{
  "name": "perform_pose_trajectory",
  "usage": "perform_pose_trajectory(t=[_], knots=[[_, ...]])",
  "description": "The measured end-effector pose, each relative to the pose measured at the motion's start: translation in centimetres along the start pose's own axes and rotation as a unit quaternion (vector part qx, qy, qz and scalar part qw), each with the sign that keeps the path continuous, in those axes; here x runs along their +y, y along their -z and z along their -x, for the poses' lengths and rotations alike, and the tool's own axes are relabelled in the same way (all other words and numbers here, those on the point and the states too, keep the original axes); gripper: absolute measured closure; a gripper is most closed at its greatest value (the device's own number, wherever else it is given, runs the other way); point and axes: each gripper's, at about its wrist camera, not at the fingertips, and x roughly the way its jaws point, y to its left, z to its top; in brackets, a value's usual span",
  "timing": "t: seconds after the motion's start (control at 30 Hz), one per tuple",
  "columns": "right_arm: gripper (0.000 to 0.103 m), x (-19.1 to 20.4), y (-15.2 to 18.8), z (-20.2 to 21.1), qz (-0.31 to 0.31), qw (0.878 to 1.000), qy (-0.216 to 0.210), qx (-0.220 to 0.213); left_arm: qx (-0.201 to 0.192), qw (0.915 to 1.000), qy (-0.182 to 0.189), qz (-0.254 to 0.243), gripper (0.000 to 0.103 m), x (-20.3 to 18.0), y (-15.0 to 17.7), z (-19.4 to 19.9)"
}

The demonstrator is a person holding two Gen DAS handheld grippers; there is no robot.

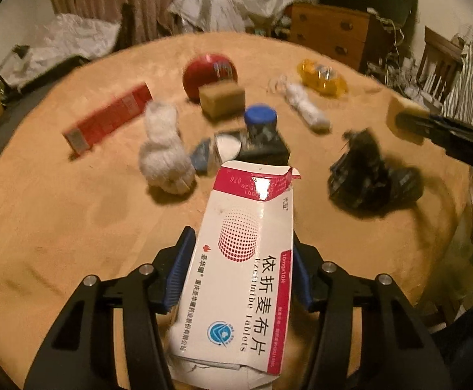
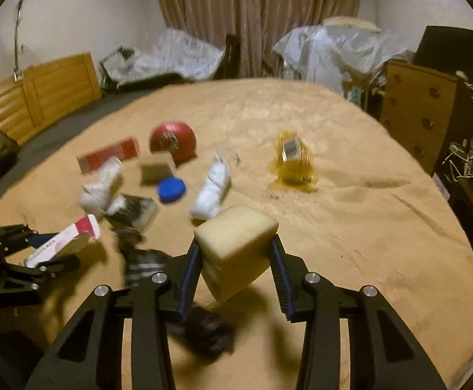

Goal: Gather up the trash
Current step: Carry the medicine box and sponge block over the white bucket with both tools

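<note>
My left gripper point(image 1: 241, 260) is shut on a white and pink tablet box point(image 1: 246, 260), held above the tan table; the box also shows in the right wrist view point(image 2: 64, 243). My right gripper point(image 2: 236, 260) is shut on a yellow sponge block point(image 2: 236, 256), which also shows at the right edge of the left wrist view point(image 1: 405, 113). On the table lie a crumpled black wrapper point(image 1: 363, 175), two white tissue wads point(image 1: 164, 152) point(image 1: 308, 107), a yellow wrapper point(image 1: 322, 76), a red box point(image 1: 109, 117) and a blue-capped dark bottle point(image 1: 262, 133).
A red round tin point(image 1: 208, 73) and a small brown block point(image 1: 221, 99) sit at the far middle of the table point(image 1: 57, 227). A wooden drawer chest point(image 1: 330, 32), a chair point(image 1: 438, 65) and plastic-covered furniture point(image 2: 327, 48) stand beyond the table's far edge.
</note>
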Motion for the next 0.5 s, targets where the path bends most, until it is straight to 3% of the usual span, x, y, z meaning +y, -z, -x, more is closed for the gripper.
perform_pose_trajectory(t=[0.27,0.5], knots=[[0.061,4.5,0.4,8.6,-0.021,0.997,0.004,-0.077,-0.093,0.9936,-0.059,0.026,0.051,-1.8,-0.7,7.9],[0.061,8.3,0.7,14.8,-0.018,0.99,0.033,-0.135,-0.177,0.9759,-0.117,0.051,0.05,-4.3,-0.8,14.0]])
